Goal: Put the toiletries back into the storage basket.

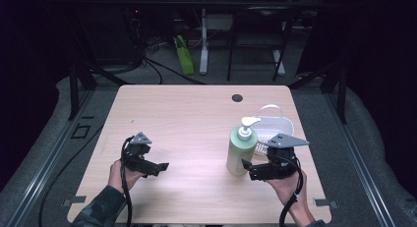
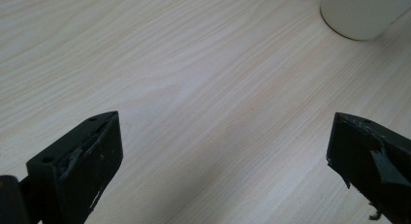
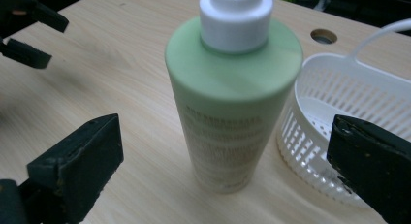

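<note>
From the high view, a green pump bottle [image 1: 242,151] stands upright on the right half of the bench [image 1: 187,114], with a white basket [image 1: 279,125] just behind it and to its right. The right gripper [image 1: 253,169] sits low beside the bottle's base, its jaws pointing toward the bottle, and the left gripper [image 1: 160,168] hovers well apart on the left side over bare wood. The bottle is tall and narrow with a heavy pump on top, so I judge that a jaw nudging its base from one side could tip it, possibly into the basket or off toward the near edge. In the left gripper view, the jaws stand spread wide with only wood grain between them, holding and touching nothing; the pale base of the bottle [image 2: 361,13] shows far off at the top right. In the right gripper view, the jaws are likewise released and wide, and the bottle [image 3: 232,103] stands between them but farther ahead, touching neither; the basket [image 3: 339,117] lies close beside it on the right. Closing from here would likely catch nothing, and pushing forward off-centre could knock the bottle or snag the basket's rim.
</note>
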`<action>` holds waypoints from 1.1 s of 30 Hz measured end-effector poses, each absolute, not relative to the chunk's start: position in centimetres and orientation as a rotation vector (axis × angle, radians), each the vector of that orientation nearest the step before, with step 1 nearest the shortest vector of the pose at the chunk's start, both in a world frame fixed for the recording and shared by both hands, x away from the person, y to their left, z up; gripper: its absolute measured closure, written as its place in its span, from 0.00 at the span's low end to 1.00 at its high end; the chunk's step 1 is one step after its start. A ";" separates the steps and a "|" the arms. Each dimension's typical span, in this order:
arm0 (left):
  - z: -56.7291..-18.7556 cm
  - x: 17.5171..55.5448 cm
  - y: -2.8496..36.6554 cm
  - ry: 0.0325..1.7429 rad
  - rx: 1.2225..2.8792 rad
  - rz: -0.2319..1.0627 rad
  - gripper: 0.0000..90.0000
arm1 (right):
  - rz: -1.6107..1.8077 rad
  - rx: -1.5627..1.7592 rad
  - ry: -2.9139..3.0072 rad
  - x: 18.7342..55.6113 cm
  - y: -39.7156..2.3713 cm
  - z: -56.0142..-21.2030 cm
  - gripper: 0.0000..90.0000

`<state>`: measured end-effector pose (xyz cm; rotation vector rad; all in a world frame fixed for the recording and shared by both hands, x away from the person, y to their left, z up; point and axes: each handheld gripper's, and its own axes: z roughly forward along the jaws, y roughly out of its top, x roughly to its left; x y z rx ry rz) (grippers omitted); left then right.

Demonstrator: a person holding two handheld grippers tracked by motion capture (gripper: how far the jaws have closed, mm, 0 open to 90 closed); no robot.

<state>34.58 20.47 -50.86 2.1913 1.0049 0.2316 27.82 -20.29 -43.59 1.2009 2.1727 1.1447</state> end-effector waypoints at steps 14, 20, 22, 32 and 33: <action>-50.9 34.7 20.2 1.006 2.205 0.226 0.00 | 1.233 1.126 2.105 30.8 -17.5 -41.9 0.00; -50.9 34.9 20.2 1.005 2.199 0.231 0.00 | 1.273 1.112 2.050 31.0 -17.2 -41.8 0.06; -51.0 35.1 20.2 1.011 2.210 0.222 0.00 | 1.314 1.098 2.013 31.0 -17.3 -41.6 0.11; -50.9 35.2 19.6 0.996 2.226 0.214 0.00 | 1.388 1.090 1.903 30.5 -17.6 -41.2 0.44; -50.9 35.2 19.6 0.994 2.228 0.213 0.00 | 1.384 1.090 1.901 30.5 -17.6 -41.2 0.46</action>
